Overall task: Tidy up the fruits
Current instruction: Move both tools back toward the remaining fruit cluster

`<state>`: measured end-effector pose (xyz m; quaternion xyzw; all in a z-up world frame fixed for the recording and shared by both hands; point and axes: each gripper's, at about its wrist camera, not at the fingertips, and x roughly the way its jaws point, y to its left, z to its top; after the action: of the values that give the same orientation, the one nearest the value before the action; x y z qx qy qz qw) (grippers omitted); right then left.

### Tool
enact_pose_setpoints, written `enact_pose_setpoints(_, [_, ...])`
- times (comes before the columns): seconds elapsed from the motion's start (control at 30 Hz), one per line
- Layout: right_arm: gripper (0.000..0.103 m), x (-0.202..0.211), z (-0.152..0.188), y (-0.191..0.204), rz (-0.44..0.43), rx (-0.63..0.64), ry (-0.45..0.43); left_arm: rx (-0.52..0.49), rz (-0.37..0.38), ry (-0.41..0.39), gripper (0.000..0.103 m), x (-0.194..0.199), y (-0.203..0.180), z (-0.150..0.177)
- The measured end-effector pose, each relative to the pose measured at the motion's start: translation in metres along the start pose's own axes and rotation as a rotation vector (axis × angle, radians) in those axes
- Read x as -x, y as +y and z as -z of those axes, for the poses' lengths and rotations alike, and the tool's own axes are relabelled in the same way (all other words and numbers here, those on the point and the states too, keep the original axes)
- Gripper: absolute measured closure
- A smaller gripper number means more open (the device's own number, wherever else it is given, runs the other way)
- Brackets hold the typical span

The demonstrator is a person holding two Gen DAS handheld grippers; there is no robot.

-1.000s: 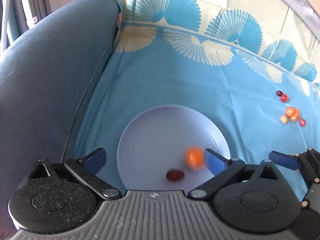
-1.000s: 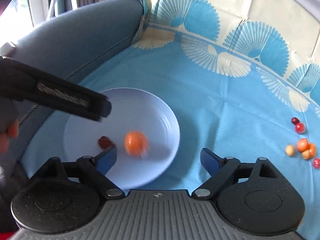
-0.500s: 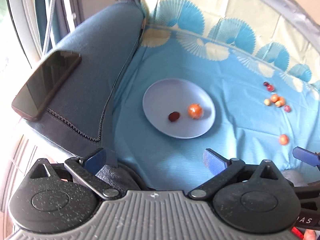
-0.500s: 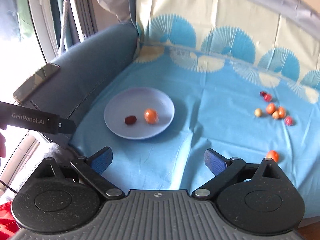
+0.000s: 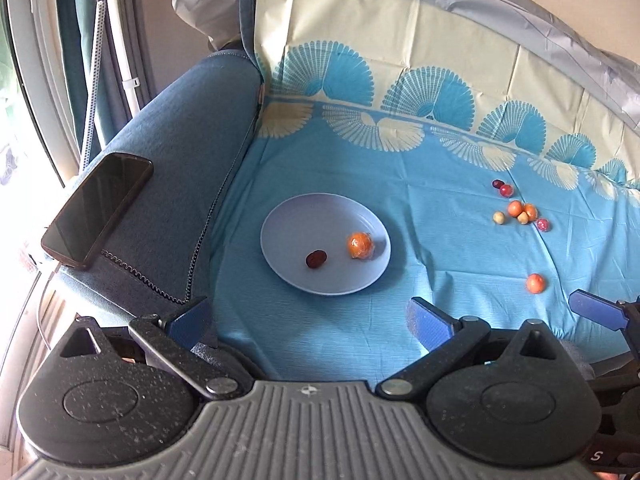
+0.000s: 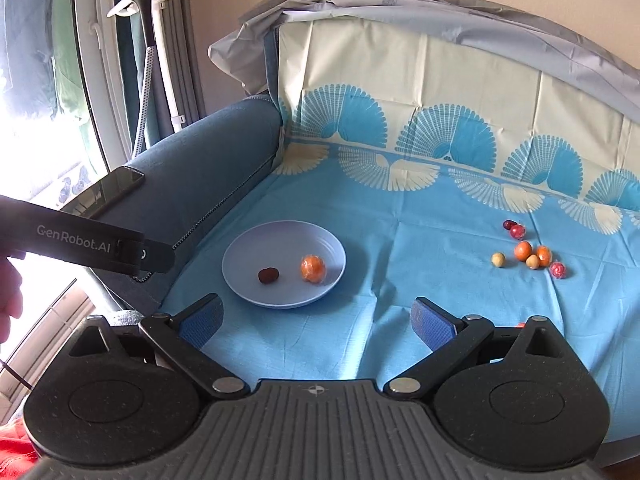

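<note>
A pale blue plate (image 5: 312, 216) (image 6: 256, 244) lies on the blue cloth and holds an orange fruit (image 5: 359, 245) (image 6: 313, 269) and a dark red fruit (image 5: 316, 259) (image 6: 268, 275). Several small fruits (image 5: 520, 210) (image 6: 528, 254) lie in a cluster at the right, and one orange fruit (image 5: 536, 283) lies alone nearer the front. My left gripper (image 5: 308, 320) is open and empty, pulled back from the plate. My right gripper (image 6: 316, 322) is open and empty, also back from the plate.
The blue sofa armrest (image 5: 168, 152) at the left carries a black phone (image 5: 98, 208). The cloth's cream patterned part (image 5: 400, 60) covers the backrest. A window and a garment steamer pole (image 6: 150, 40) stand at the far left.
Both grippers have pulled back and up from the plate. The orange fruit that was rolling in the plate now lies still beside the dark red one.
</note>
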<state>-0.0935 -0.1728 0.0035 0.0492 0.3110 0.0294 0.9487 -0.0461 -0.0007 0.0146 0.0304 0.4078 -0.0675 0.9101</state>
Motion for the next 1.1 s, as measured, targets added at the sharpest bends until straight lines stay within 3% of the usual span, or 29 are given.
enact_pose_setpoints(0.73, [0.003,-0.007,0.002,-0.010,-0.007,-0.048,0.007,-0.024,0.000,0.010,0.000,-0.009,-0.009,-0.008])
enact_pose_setpoints(0.93, [0.003,-0.017,0.004,-0.031,0.017,-0.104,0.022,-0.043,0.011,0.033,0.000,-0.027,-0.023,-0.019])
enact_pose_setpoints(1.1, [0.003,-0.023,0.004,-0.067,0.087,-0.163,0.023,-0.057,0.049,0.065,0.000,-0.053,-0.050,-0.036])
